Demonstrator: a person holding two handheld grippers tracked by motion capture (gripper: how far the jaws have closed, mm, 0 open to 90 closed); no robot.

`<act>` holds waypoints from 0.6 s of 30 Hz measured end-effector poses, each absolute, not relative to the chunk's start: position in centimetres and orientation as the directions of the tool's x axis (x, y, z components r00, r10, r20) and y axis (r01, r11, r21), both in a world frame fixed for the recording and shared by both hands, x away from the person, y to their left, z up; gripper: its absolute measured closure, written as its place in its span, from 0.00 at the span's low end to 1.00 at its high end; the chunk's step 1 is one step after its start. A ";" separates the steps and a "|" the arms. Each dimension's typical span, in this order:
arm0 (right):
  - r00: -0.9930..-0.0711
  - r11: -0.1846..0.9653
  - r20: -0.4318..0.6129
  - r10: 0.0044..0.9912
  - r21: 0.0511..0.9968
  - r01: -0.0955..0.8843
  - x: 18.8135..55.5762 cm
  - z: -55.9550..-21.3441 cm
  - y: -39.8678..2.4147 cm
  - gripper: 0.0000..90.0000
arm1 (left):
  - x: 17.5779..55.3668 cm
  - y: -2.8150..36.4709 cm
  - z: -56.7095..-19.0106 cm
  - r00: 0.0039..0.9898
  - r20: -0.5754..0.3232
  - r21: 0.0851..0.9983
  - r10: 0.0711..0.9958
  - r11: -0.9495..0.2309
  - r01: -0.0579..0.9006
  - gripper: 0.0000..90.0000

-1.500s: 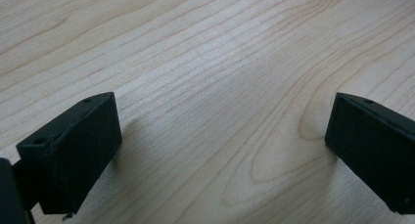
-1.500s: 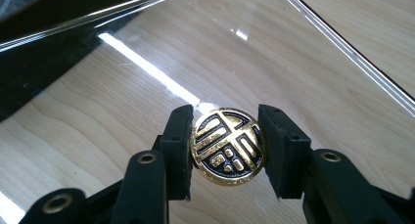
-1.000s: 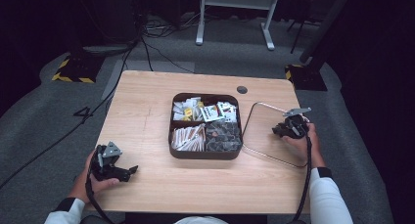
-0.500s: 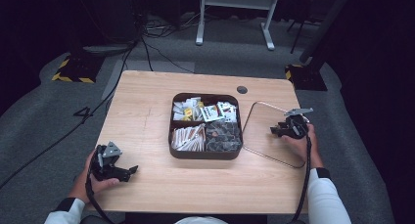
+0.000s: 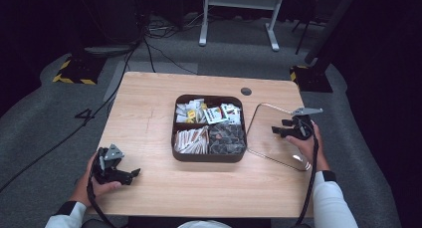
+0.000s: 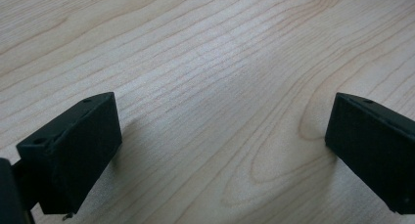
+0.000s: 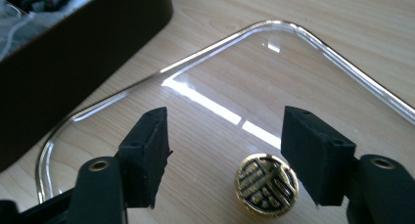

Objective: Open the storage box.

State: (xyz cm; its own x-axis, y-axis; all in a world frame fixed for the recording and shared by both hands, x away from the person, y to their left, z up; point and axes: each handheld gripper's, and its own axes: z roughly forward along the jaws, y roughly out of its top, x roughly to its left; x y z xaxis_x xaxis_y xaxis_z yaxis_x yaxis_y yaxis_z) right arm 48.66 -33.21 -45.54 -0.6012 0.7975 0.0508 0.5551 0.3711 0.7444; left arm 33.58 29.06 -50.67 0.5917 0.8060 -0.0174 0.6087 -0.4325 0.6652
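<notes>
Lid (image 7: 274, 82): one, clear, one gold knob (image 7: 266, 185); box (image 5: 210, 128): four compartments.

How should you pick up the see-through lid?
Probably by the round gold knob in the middle of the clear lid, coming straight down from above. The lid lies flat on the table, so its thin rim gives little to pinch.
</notes>
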 end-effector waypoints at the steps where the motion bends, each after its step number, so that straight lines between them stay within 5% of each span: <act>1: -0.606 0.363 0.058 0.793 0.754 0.547 48.6 -45.2 -32.8 0.36 | 33.6 29.1 -50.7 0.592 -0.017 0.665 0.806 -0.433 0.609 0.01; 18: -0.700 0.407 0.029 0.713 0.796 0.448 48.8 -41.9 -27.7 0.37 | 33.5 29.1 -50.7 0.591 -0.023 0.663 0.806 -0.431 0.612 0.01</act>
